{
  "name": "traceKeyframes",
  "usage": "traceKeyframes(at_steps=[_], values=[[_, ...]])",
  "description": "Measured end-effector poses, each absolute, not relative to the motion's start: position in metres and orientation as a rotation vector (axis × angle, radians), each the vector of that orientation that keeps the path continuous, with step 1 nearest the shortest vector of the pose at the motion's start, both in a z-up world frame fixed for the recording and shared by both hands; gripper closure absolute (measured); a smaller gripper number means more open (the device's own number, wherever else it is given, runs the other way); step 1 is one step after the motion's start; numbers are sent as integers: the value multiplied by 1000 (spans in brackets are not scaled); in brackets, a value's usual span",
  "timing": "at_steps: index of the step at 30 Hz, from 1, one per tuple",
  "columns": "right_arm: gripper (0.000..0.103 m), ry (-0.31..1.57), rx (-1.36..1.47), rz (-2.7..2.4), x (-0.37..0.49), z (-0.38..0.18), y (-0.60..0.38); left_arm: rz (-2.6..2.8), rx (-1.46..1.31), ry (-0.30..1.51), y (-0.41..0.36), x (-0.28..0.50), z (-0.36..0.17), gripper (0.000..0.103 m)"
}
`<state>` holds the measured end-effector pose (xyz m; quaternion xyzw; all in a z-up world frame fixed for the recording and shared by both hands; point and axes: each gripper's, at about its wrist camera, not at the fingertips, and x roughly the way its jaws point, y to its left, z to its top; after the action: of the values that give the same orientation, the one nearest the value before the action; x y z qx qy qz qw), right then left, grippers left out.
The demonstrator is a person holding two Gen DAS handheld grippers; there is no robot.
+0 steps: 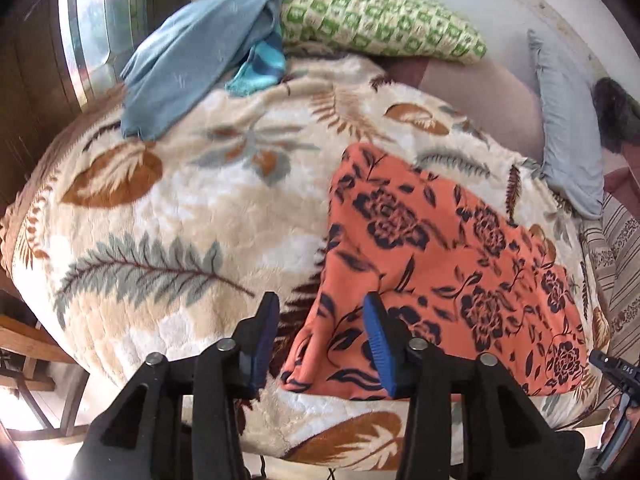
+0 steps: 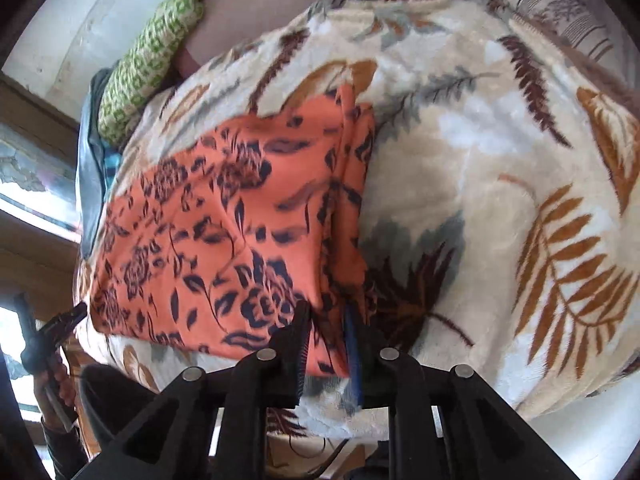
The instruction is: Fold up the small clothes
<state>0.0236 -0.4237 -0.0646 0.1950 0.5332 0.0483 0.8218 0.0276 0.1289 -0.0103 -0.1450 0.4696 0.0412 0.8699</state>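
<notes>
An orange cloth with dark floral print [image 1: 440,264] lies flat on a leaf-patterned blanket [image 1: 180,208]; it also shows in the right wrist view [image 2: 224,232]. My left gripper [image 1: 322,308] is open, its jaws standing either side of the cloth's near left corner, just above it. My right gripper [image 2: 328,320] has its jaws close together around the cloth's near right corner, with orange fabric between the pads. The left gripper's tip [image 2: 68,316] shows at the left edge of the right wrist view.
A blue-grey garment [image 1: 192,56] and a green checked pillow [image 1: 380,24] lie at the far end of the bed. A grey pillow [image 1: 568,136] lies at the right. A window [image 1: 88,28] and a wooden frame stand at the left, the bed's near edge just below the grippers.
</notes>
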Motion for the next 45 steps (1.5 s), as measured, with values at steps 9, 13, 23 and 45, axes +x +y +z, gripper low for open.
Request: traceKeyframes(at_steps=[9,13,23,45], values=[[23,1126,622,418,101,-94,-377,-115,-142,1030,36,46,-38,51],[54,1196,759,155,100,-140,-417,-68,-77,1152,33,49,-74,51],[30,1065,700,419,142,-99,-382,-106,-73,1062,18,63,-57,51],[35,1040,694,283,133,-100,-419,-93,-25,1082,13,59,-73,51]])
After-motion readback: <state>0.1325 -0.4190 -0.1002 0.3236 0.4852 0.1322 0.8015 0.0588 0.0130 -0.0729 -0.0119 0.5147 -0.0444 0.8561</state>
